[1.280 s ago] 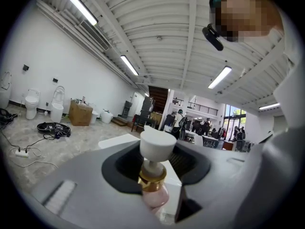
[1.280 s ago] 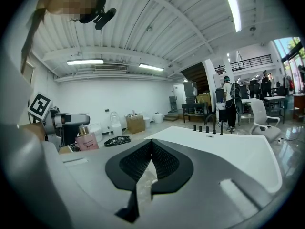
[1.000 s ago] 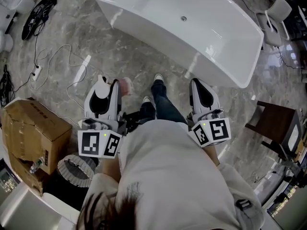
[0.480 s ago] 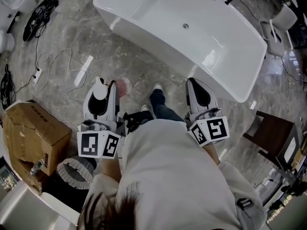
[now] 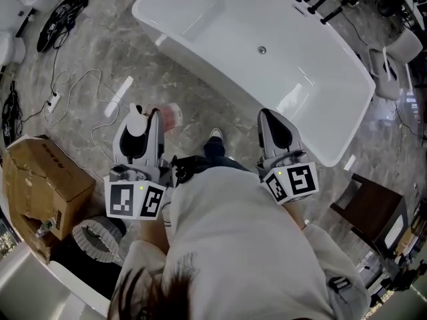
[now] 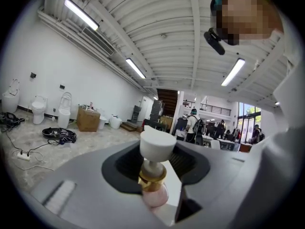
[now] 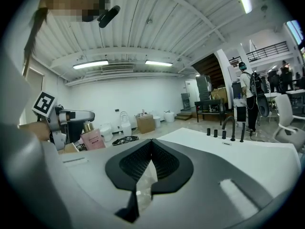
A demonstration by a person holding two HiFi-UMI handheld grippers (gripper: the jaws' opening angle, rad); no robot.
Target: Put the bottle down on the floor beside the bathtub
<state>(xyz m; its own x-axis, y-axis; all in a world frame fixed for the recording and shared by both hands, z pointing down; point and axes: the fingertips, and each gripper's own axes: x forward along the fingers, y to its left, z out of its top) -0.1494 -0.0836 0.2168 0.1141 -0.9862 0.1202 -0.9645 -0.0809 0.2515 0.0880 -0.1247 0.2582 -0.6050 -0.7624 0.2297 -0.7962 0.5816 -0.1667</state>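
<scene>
Head view looks steeply down on the glossy white bathtub (image 5: 220, 25) at twelve o'clock; right gripper view, facing level, shares it.

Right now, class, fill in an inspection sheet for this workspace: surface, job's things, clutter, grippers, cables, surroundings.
Surface: floor, grey marbled, glossy.
Job's things: white bathtub, empty; pink bottle, white cap, not yet on the floor.
Clutter: cardboard box; dark wooden stool.
Grippers: left gripper shut on the bottle; right gripper shut, empty.
Cables: white plug strip and cable; black coiled bundle.
Surroundings: toilets along the wall; people far back.
</scene>
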